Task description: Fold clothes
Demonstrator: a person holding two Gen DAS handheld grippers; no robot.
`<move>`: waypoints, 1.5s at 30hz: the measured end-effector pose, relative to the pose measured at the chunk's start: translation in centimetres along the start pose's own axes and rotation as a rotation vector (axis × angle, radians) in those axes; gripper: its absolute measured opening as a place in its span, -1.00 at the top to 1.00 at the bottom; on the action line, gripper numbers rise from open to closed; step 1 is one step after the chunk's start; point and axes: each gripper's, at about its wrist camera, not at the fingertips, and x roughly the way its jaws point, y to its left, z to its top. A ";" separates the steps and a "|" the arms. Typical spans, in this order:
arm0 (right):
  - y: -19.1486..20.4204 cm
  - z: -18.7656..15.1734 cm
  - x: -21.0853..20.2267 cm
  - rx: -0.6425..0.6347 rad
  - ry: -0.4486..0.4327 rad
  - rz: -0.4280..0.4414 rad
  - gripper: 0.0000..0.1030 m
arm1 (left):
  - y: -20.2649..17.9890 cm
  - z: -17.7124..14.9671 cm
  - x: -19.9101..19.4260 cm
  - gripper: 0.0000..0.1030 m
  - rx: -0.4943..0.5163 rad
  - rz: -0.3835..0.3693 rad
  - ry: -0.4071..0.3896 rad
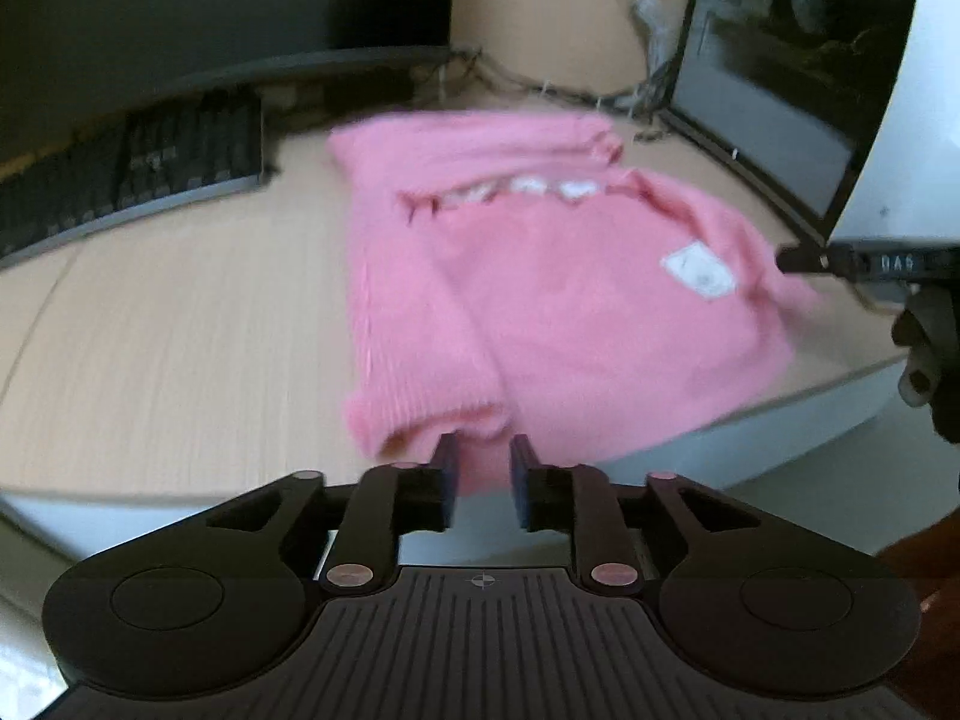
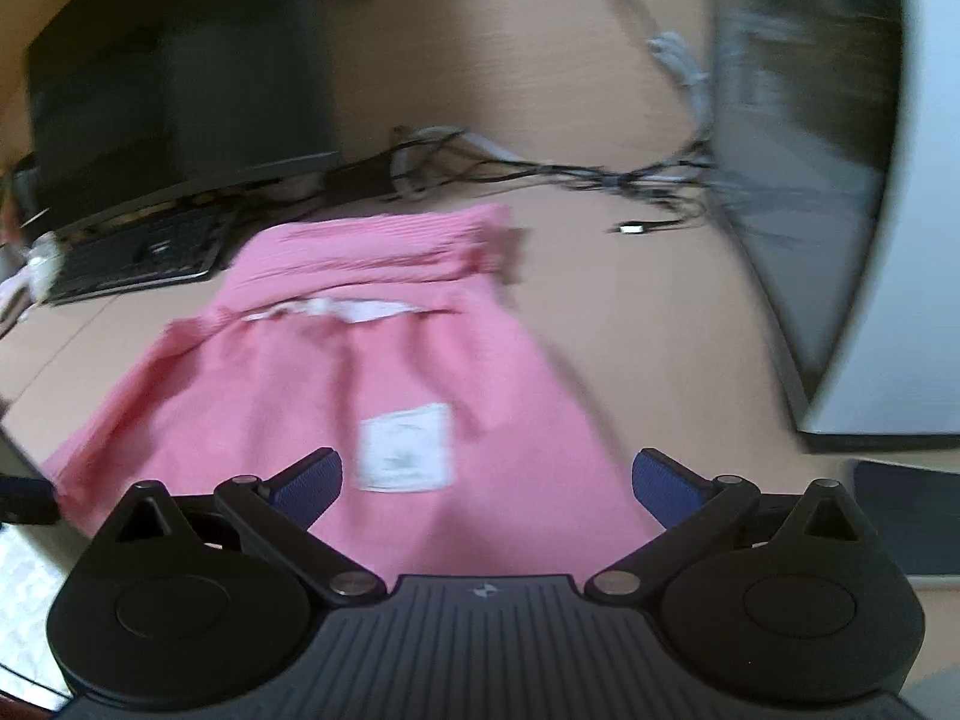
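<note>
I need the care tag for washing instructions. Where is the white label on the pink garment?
The white label lies on the pink garment, just ahead of the open right gripper.

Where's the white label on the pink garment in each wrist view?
Left wrist: white label sits right of centre, on the pink garment.
Right wrist: label is low centre, just above the open hand-held gripper.
Shared landmark: keyboard, far left.

Pink garment (image 1: 540, 300) on wooden desk (image 1: 180, 330), hem between left gripper (image 1: 483, 474) fingers, keyboard (image 1: 132, 180) behind
</note>
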 end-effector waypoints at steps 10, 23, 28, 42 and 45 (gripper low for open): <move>-4.2 -1.6 0.0 0.197 0.011 -0.052 -0.96 | 0.8 2.2 2.8 -0.78 -0.036 0.006 -0.034; -2.1 -0.4 3.7 0.241 0.042 0.030 0.87 | -0.3 2.8 5.3 -0.20 -0.053 0.043 -0.048; 5.7 1.8 1.4 -0.207 0.009 0.159 0.87 | -0.9 2.7 4.9 -0.14 -0.007 -0.036 -0.042; 9.2 0.3 -1.1 -0.444 0.146 0.369 0.26 | 0.0 1.2 3.5 -0.42 -0.014 -0.110 0.014; 7.4 0.7 -2.6 -0.398 0.073 0.278 -0.17 | 0.4 0.9 1.9 -0.63 0.012 -0.055 -0.023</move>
